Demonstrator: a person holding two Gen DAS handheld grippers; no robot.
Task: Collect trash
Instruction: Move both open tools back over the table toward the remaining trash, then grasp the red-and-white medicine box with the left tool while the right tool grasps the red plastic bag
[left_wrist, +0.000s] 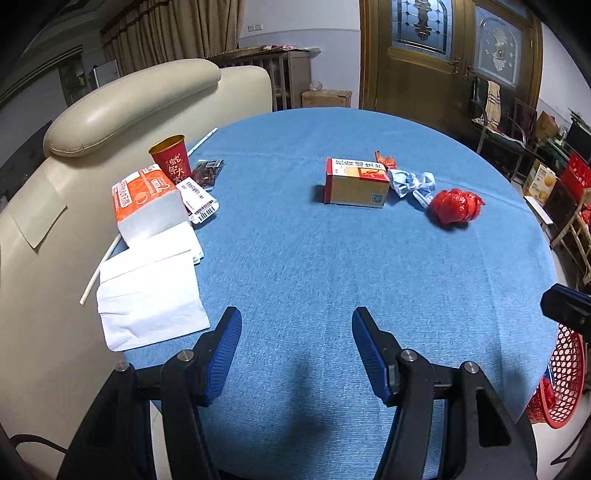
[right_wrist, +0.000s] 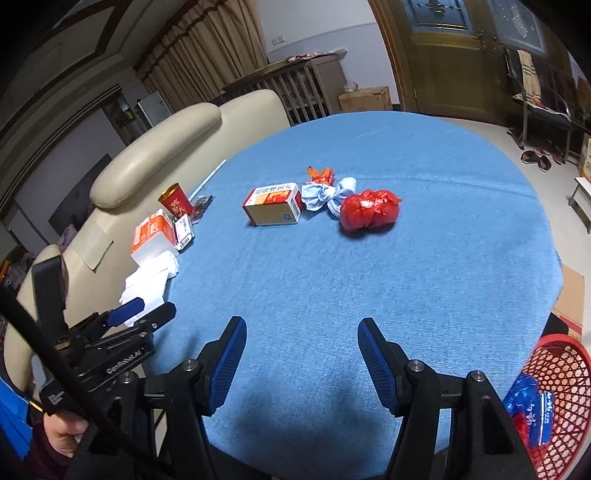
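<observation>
On the round blue table (left_wrist: 314, 258) lie a red-and-tan carton (left_wrist: 356, 181), a crumpled pale blue wrapper (left_wrist: 412, 182), an orange wrapper (left_wrist: 386, 160) and a crumpled red bag (left_wrist: 456, 206). At the table's left edge stand a red paper cup (left_wrist: 171, 158), a tissue pack (left_wrist: 146, 201), loose white tissues (left_wrist: 149, 299), a receipt (left_wrist: 197, 201) and a straw (left_wrist: 99, 273). My left gripper (left_wrist: 295, 325) hangs open over bare cloth near the front edge, nothing between its fingers. My right gripper (right_wrist: 301, 332) is also open and holds nothing; the carton (right_wrist: 275, 204) and red bag (right_wrist: 369, 214) lie far ahead of it.
A red mesh basket (right_wrist: 557, 391) with blue and red wrappers inside stands low at the table's right front. A beige leather chair (left_wrist: 122, 110) presses against the left side. The left gripper (right_wrist: 144, 314) and a hand (right_wrist: 64, 432) show at the right view's lower left.
</observation>
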